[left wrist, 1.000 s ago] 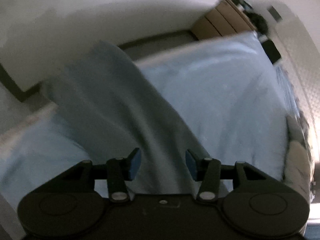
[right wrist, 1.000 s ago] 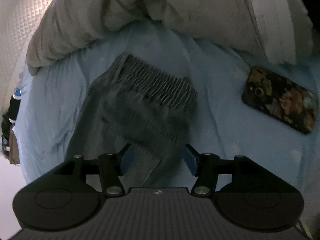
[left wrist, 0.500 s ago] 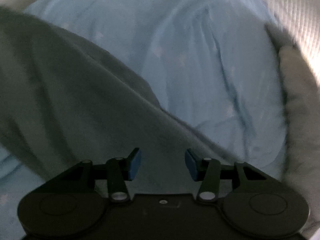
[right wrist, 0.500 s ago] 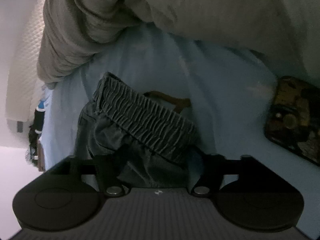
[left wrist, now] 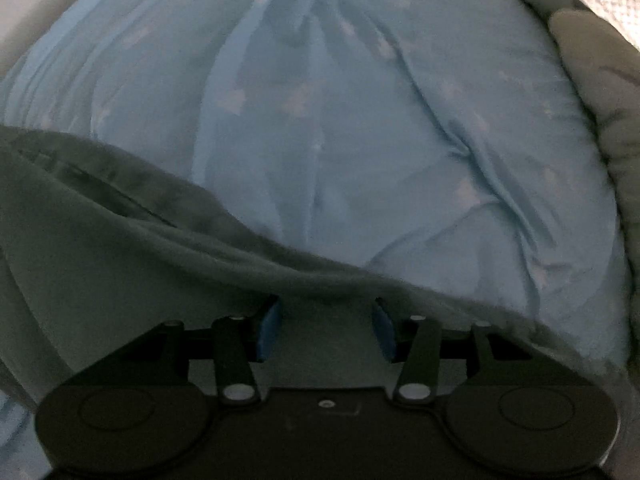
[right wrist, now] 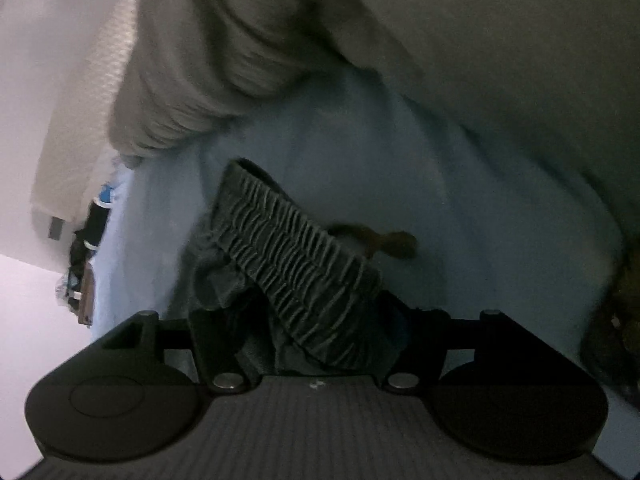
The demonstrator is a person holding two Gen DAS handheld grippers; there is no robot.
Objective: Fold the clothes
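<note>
A dark grey-green garment (left wrist: 120, 264) lies on a light blue bedsheet (left wrist: 360, 120). In the left wrist view its cloth fills the lower left, and its edge runs across the fingertips of my left gripper (left wrist: 326, 326), whose jaws stand apart with cloth between them. In the right wrist view the garment's ribbed elastic waistband (right wrist: 296, 264) bunches up over my right gripper (right wrist: 320, 332). The cloth hides its fingertips, so its state does not show. A brown cord end (right wrist: 384, 240) pokes out by the waistband.
A grey-beige duvet (right wrist: 360, 48) is heaped at the head of the bed and also shows in the left wrist view (left wrist: 592, 56). A patterned phone (right wrist: 616, 320) lies at the right edge. Dark clutter (right wrist: 84, 248) sits beyond the bed's left side.
My left gripper has come down low over the garment's edge. My right gripper has pushed forward into the waistband, which now bunches over its fingers; the phone has slid to the frame's right edge.
</note>
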